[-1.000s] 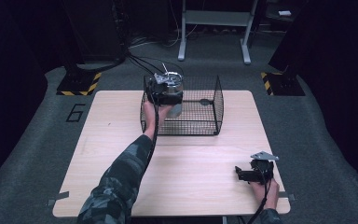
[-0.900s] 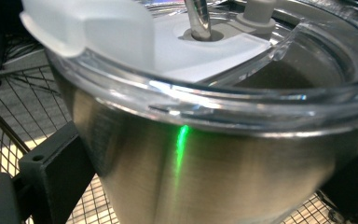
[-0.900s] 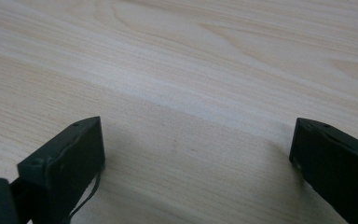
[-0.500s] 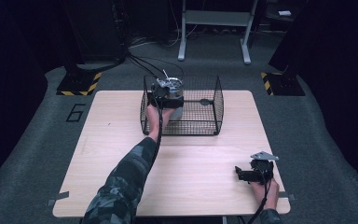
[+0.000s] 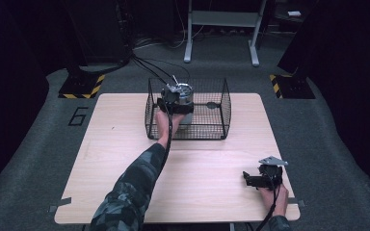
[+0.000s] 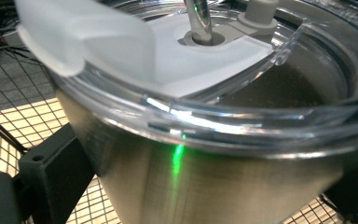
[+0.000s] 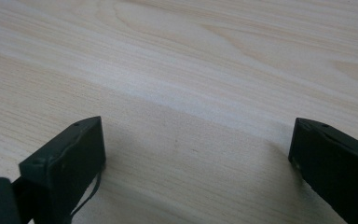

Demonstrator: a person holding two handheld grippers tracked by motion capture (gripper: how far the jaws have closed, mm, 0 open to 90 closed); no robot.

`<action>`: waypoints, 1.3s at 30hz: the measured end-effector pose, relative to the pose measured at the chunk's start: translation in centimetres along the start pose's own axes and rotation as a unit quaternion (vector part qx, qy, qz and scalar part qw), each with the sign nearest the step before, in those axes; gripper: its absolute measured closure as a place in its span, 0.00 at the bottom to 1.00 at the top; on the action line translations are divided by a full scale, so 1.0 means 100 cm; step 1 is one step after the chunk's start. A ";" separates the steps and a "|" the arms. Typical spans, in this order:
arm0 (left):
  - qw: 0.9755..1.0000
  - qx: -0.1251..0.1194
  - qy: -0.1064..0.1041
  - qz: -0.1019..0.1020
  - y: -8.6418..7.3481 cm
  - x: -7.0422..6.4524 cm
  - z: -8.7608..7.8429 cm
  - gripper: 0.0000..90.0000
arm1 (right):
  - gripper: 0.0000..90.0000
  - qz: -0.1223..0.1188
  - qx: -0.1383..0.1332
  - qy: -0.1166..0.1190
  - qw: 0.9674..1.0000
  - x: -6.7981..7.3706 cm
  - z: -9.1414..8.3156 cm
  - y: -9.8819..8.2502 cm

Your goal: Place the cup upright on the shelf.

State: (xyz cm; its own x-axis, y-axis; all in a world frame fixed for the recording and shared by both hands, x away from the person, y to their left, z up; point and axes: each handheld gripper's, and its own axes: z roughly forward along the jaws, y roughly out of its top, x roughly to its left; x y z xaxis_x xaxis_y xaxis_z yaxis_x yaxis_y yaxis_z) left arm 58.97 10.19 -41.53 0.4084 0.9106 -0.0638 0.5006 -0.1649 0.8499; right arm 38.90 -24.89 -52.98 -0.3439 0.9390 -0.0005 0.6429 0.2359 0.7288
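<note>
Dark floor surrounds my pale wooden table (image 5: 125, 144). At its far edge stands a black wire basket (image 5: 221, 103); inside it my left gripper (image 5: 173, 98) clamps a steel tumbler (image 6: 182, 182), clear lid above my jaws. My right gripper (image 5: 260, 178) rests near me, jaws wide over bare wood.

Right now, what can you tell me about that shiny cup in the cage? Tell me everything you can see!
The shiny cup is a brushed-metal tumbler, wider at the top, standing about upright inside the black wire basket, at its left part. It wears a clear plastic lid with a white flip tab and a small stopper. A metal straw or rod pokes through the lid's middle hole. The left tool has a black jaw on each side of its body, gripping it. A green light spot glows on the metal.
</note>
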 end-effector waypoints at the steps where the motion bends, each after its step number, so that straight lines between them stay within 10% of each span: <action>1: 1.000 0.001 0.000 0.000 0.000 -0.001 0.001 0.04 | 0.04 0.001 0.000 0.000 1.000 0.000 0.000 0.000; 39: 0.999 0.035 -0.001 0.038 -0.014 -0.010 0.005 0.04 | 0.04 -0.004 0.001 0.002 1.000 0.000 0.000 0.000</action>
State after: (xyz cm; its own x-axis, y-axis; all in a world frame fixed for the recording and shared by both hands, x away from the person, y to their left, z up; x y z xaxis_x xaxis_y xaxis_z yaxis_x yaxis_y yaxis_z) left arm 58.23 9.37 -42.94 0.4485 0.8938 -0.0007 0.5202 -0.2604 0.8133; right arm 38.86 -24.91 -52.98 -0.3520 0.9360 -0.0040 0.6419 0.2445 0.7268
